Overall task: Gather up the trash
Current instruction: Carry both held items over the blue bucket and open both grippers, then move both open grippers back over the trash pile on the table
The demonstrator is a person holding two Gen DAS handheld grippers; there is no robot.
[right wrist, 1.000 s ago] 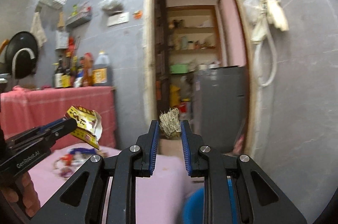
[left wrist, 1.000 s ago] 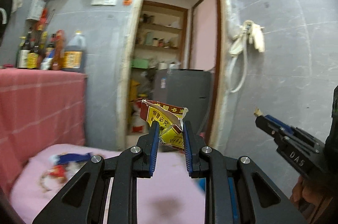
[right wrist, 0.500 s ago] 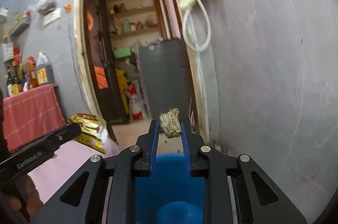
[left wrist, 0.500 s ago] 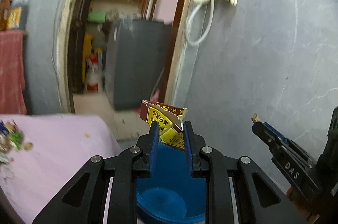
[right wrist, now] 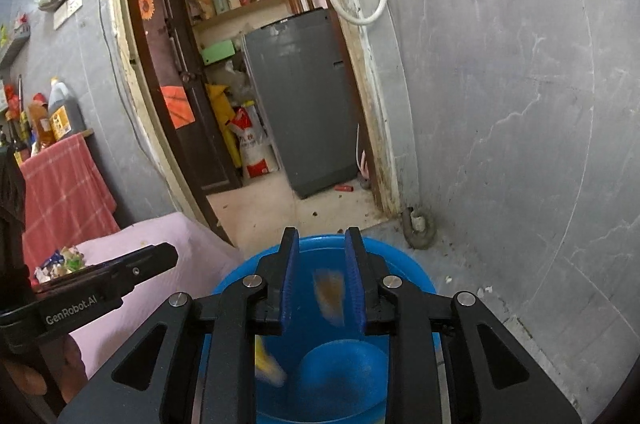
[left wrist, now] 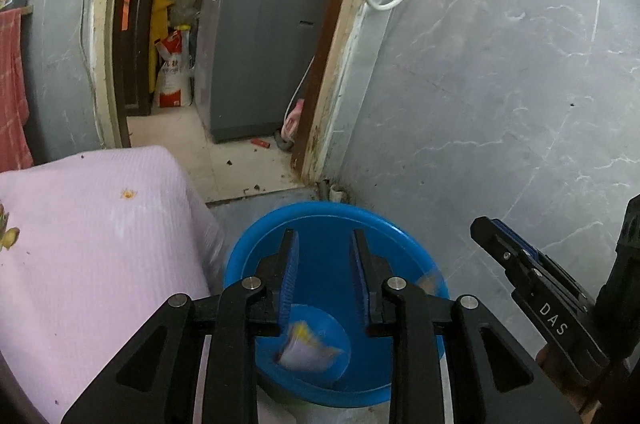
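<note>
Two scraps (left wrist: 306,346) (right wrist: 330,294), long axes near-vertical.

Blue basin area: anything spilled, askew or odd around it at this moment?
Nothing has missed the blue basin. The yellow wrapper lies blurred near its bottom, and a brown scrap is blurred between the open right gripper fingers. Small debris lies scattered on the floor by the doorway.

Both views were aimed forward and downward along the gripper fingers, from close above the blue basin (left wrist: 408,256) (right wrist: 416,276). The doorway and grey appliance (left wrist: 256,48) (right wrist: 304,96) beyond were shared, and each gripper was caught at the other view's edge.
</note>
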